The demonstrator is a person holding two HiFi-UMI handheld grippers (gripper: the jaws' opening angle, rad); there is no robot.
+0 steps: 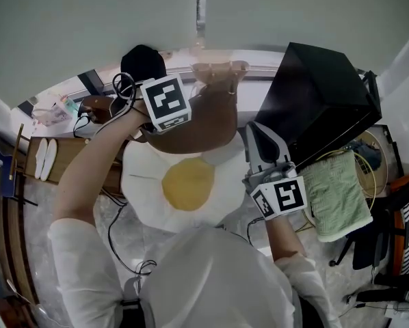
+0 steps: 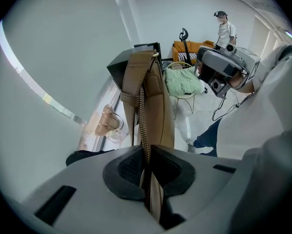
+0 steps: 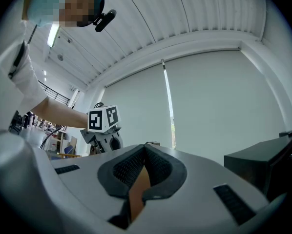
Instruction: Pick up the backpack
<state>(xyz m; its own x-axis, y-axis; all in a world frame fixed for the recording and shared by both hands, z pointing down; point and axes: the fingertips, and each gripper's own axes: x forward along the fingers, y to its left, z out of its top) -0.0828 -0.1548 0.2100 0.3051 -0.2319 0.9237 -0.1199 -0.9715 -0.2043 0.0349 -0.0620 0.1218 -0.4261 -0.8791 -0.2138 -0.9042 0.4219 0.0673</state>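
The backpack point(image 1: 191, 176) has a brown upper part and a white, egg-shaped front with a yellow centre. It hangs in front of the person's body between both grippers. My left gripper point(image 1: 165, 125) points steeply down at the brown top and is shut on the zipped brown edge point(image 2: 145, 130), which runs up between its pads. My right gripper point(image 1: 254, 132) is at the bag's right side. It is shut on a tan strap point(image 3: 136, 194) pinched between its pads. The left gripper point(image 3: 104, 130) also shows in the right gripper view.
A black box point(image 1: 321, 101) stands at the right, close to the right gripper. A green cloth point(image 1: 338, 197) lies on a wire chair below it. A wooden shelf point(image 1: 61, 156) and cables are at the left. Another person point(image 2: 225, 28) stands far back.
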